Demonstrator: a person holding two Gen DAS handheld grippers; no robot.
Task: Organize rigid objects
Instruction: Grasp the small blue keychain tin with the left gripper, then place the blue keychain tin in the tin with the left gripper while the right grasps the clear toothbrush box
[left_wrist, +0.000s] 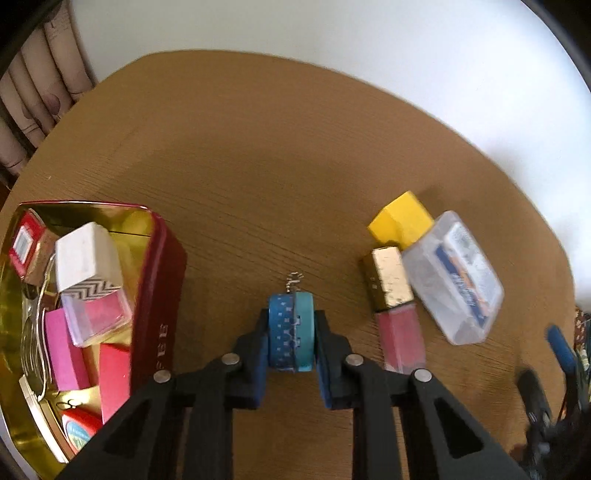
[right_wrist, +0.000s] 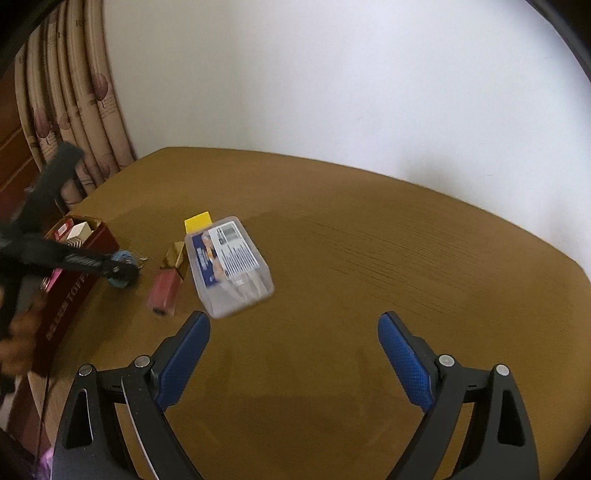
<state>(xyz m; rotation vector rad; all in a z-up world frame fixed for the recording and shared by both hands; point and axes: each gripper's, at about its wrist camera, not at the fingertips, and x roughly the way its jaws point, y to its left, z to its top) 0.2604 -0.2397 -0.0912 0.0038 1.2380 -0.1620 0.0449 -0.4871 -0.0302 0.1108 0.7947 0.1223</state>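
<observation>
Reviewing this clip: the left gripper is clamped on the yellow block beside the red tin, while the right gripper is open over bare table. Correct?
Not quite. The left gripper is clamped on the blue tape rolls, not the yellow block, which lies untouched further right by the clear plastic case; the left wrist view shows this. The red tin and the open right gripper are as stated.
</observation>
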